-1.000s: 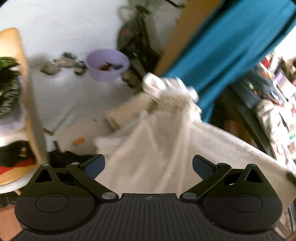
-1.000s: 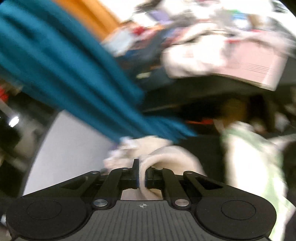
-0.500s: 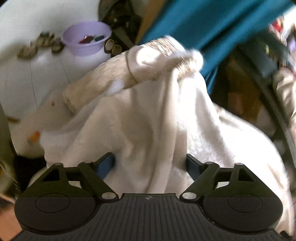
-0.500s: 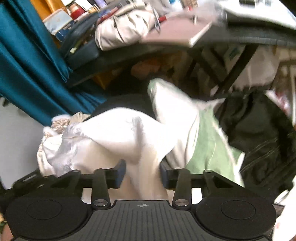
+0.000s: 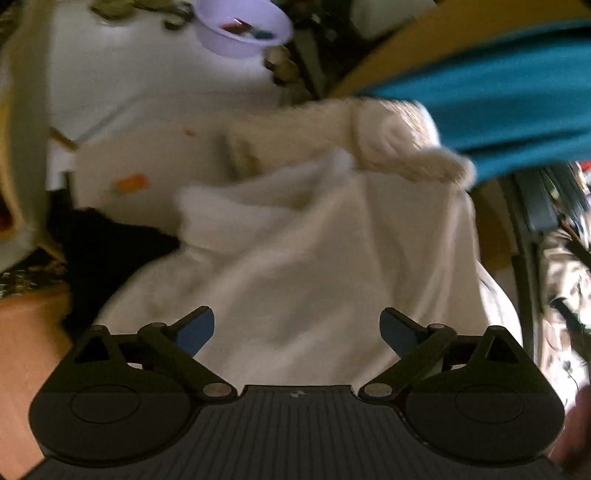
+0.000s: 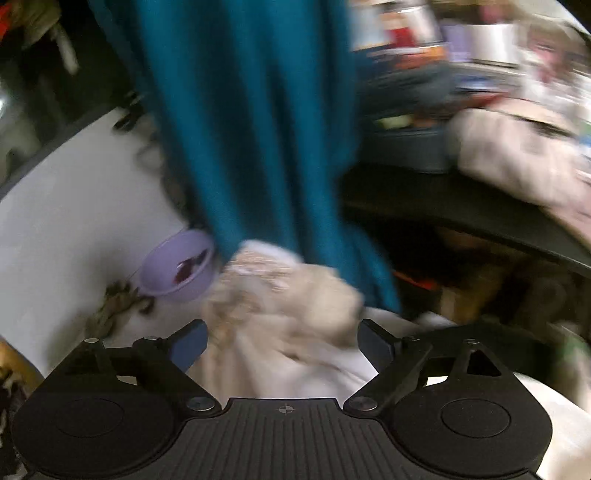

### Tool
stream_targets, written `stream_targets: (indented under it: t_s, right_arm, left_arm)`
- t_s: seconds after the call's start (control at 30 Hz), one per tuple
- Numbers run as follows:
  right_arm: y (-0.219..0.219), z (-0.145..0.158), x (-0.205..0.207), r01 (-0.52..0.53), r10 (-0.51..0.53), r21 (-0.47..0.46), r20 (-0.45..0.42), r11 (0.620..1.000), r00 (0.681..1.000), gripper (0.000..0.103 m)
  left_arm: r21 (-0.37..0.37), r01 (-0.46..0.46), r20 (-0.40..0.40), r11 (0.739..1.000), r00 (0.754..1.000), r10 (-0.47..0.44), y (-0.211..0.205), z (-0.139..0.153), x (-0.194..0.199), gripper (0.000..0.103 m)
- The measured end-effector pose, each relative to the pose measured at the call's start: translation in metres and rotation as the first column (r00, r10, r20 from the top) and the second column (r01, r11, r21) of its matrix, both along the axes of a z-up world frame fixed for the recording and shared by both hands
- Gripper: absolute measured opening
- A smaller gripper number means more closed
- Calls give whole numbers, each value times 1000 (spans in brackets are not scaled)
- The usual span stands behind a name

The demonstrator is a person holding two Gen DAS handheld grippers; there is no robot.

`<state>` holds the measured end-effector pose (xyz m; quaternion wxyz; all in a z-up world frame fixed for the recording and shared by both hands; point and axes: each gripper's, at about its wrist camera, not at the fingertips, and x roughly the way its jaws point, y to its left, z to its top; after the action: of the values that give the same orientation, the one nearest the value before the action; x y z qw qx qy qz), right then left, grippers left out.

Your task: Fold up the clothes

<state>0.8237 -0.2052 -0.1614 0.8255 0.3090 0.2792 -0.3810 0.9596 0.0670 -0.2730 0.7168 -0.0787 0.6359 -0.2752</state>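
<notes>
Two views, and both show my jaws spread wide with nothing pinched between them.

From the left wrist, my left gripper (image 5: 297, 330) points down at the cream garment (image 5: 314, 258), which fills the space straight ahead of the jaws and runs away from me toward a bunched, textured roll at its far end (image 5: 399, 147), just under the blue curtain (image 5: 517, 103). The cloth's long axis lies roughly along my line of sight, leaning up to the right. These jaws have just spread again after a brief narrowing; cloth lies in front of and below them, but the pads do not press on it. A lilac bowl (image 5: 240, 33) sits on the white floor far beyond.

From the right wrist, my right gripper (image 6: 282, 338) has just let its jaws swing apart, and the garment (image 6: 288, 306) it faces sits loose between and beyond the blue pads, heaped against the curtain (image 6: 258, 129). The bowl (image 6: 177, 266) is beside the heap, to the left.

I judge the left gripper closer to the flat spread of cloth, and the right closer to the bunched end. Blur makes the cloth's edges hard to pick out.
</notes>
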Motion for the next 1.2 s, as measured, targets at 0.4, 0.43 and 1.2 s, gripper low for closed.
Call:
stream_targets:
  t_s: [0.4, 0.43, 1.2]
  right_arm:
    - [-29, -50, 109, -139, 138, -7, -89, 990, 986, 11]
    - [-19, -38, 96, -140, 139, -30, -40, 990, 989, 10]
    - [120, 11, -287, 781, -739, 155, -256, 606, 624, 53]
  left_arm:
    - [152, -269, -56, 951, 958, 280, 125, -14, 15, 102]
    - [158, -283, -84, 946, 951, 299, 128, -20, 18, 102]
    - [103, 82, -70, 991, 995, -75, 19, -80, -9, 103]
